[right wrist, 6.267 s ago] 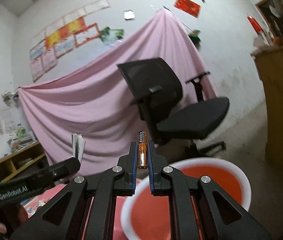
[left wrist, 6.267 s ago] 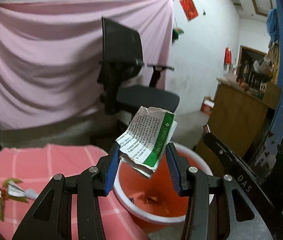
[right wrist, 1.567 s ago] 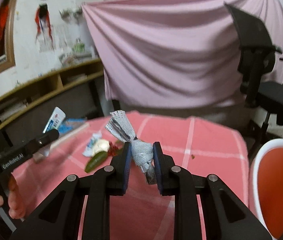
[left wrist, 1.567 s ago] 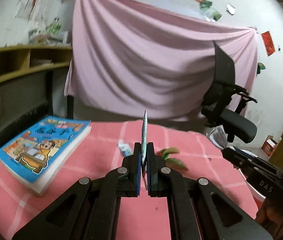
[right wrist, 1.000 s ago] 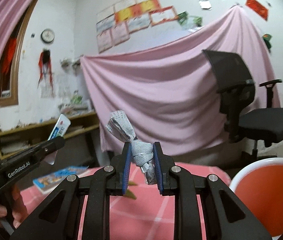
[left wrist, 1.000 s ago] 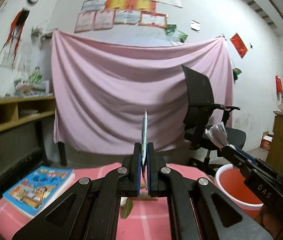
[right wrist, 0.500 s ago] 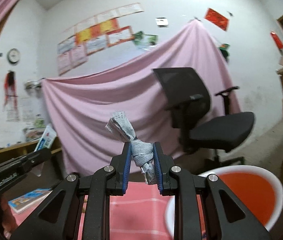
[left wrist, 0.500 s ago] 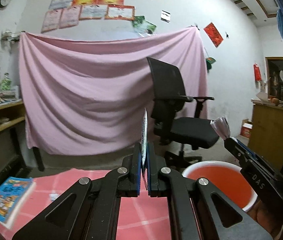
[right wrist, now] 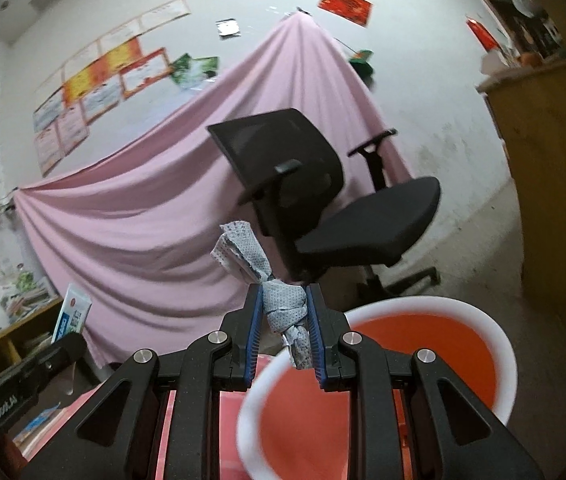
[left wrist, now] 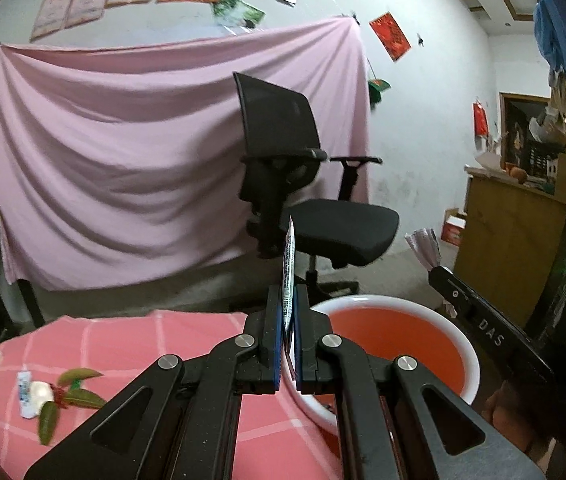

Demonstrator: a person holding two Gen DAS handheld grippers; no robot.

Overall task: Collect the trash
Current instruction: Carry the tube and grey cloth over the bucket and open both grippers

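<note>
Right wrist view has the right gripper (right wrist: 284,322) clamped on a twisted grey wipe (right wrist: 279,300) above the orange bin (right wrist: 499,344), while the left gripper (left wrist: 288,344) pinches a flat wrapper (left wrist: 288,276).

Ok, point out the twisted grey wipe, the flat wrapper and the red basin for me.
twisted grey wipe (right wrist: 284,307): right wrist view, on the knotted middle pinched between the fingers.
flat wrapper (left wrist: 288,276): left wrist view, on its thin upright edge above the fingers.
red basin (left wrist: 471,354): left wrist view, on the white rim's right side.

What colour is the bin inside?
Orange-red inside the bin, with a white rim; the right wrist view shows it best.
</note>
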